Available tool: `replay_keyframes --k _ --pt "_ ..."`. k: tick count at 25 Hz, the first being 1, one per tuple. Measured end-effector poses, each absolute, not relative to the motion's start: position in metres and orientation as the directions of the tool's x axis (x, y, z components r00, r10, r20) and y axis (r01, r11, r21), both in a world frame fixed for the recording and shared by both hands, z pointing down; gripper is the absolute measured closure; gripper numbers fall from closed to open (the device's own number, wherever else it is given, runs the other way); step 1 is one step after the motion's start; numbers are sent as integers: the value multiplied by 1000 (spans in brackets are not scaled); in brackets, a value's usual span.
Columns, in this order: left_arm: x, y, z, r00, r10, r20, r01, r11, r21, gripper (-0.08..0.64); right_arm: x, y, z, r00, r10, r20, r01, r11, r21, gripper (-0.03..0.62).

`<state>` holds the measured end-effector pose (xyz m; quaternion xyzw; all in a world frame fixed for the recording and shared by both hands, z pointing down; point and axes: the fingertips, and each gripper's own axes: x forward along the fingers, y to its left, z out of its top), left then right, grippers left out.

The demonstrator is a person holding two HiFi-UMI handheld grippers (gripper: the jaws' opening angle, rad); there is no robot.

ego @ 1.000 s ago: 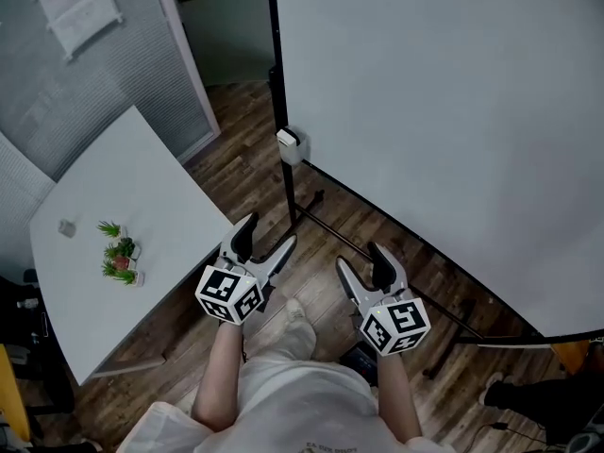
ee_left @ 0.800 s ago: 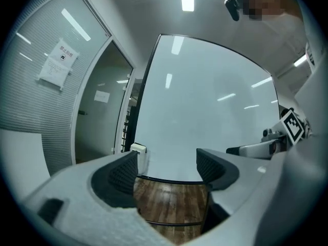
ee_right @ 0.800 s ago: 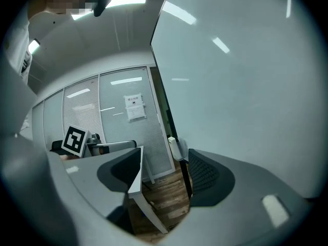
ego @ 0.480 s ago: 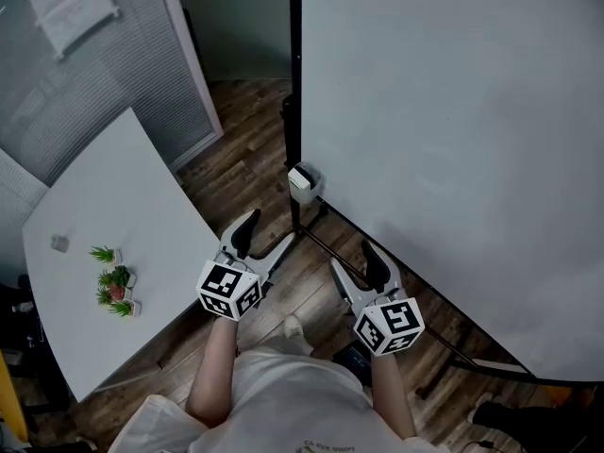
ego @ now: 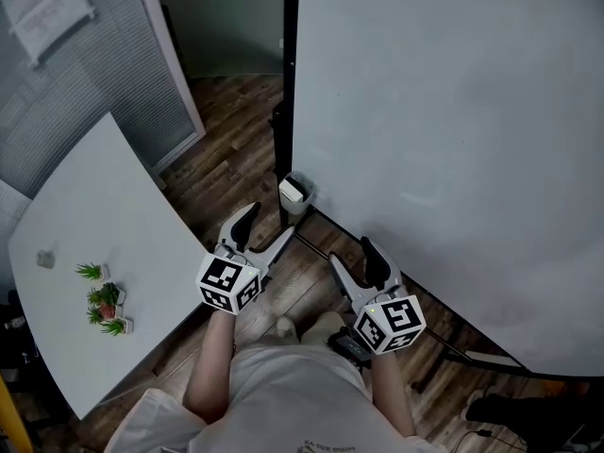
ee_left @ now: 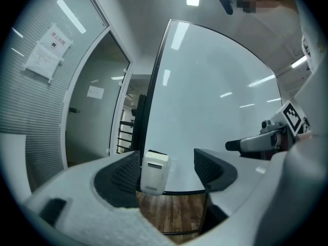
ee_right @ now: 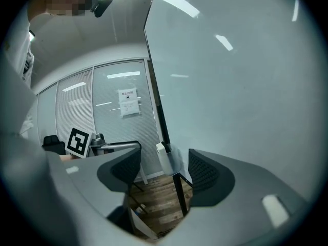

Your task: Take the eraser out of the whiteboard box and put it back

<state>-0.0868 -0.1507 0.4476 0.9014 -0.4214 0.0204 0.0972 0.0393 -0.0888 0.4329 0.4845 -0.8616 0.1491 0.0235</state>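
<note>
A white eraser (ego: 293, 190) stands upright in a small clear box (ego: 300, 196) fixed at the whiteboard's (ego: 453, 140) lower left corner, by the black frame post. My left gripper (ego: 267, 231) hovers just short of the box. Its jaws stand open and have just been closing a little, with nothing between them. In the left gripper view the eraser (ee_left: 154, 170) shows ahead through the gap of the left gripper (ee_left: 166, 168), nearer the left jaw. My right gripper (ego: 351, 253) is open and empty, to the right and further back. The box (ee_right: 169, 158) appears beyond the right gripper (ee_right: 164, 169).
The whiteboard's black stand bars (ego: 316, 245) run along the wooden floor below the grippers. A white table (ego: 85, 225) with small potted plants (ego: 102, 302) stands on the left. A glass partition with a posted sheet (ego: 42, 12) is behind it.
Both grippers have drawn nearer to the box at the board's corner, which now sits lower in the head view. The table has slid left in the picture.
</note>
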Motion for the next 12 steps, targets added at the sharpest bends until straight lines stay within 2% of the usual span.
replay_keyframes --k 12 --pt "-80 -175 450 630 -766 126 -776 -613 150 245 35 -112 436 -569 -804 174 -816 525 -242 299"
